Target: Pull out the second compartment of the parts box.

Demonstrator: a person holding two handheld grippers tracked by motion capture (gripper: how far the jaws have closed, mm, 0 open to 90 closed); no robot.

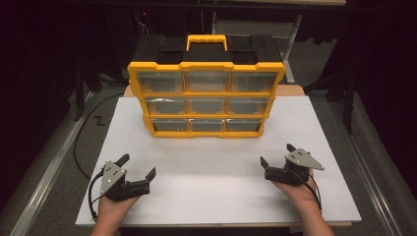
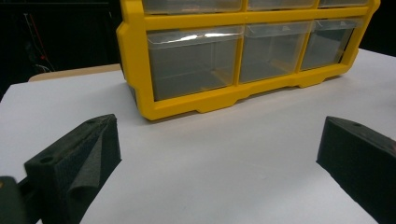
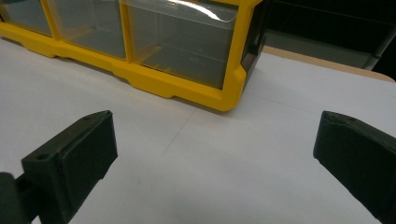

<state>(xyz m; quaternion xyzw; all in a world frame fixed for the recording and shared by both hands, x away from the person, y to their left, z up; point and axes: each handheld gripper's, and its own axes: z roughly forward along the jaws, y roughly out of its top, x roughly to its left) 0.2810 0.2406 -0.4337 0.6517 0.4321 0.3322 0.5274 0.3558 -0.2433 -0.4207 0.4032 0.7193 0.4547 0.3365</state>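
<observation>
Both released: left tool (image 1: 139, 165) lower left, right tool (image 1: 276, 154) lower right. Risk: light drawer organizer (image 1: 206, 93) at centre sliding on white bench (image 1: 211, 162) if tugged one-handed.

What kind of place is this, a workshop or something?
Probably a lab or studio set up for recording demonstrations: a white board-topped table in a dark room, a yellow-and-black plastic drawer organiser standing alone on it, and a camera-fitted left gripper and right gripper in a person's hands.
</observation>
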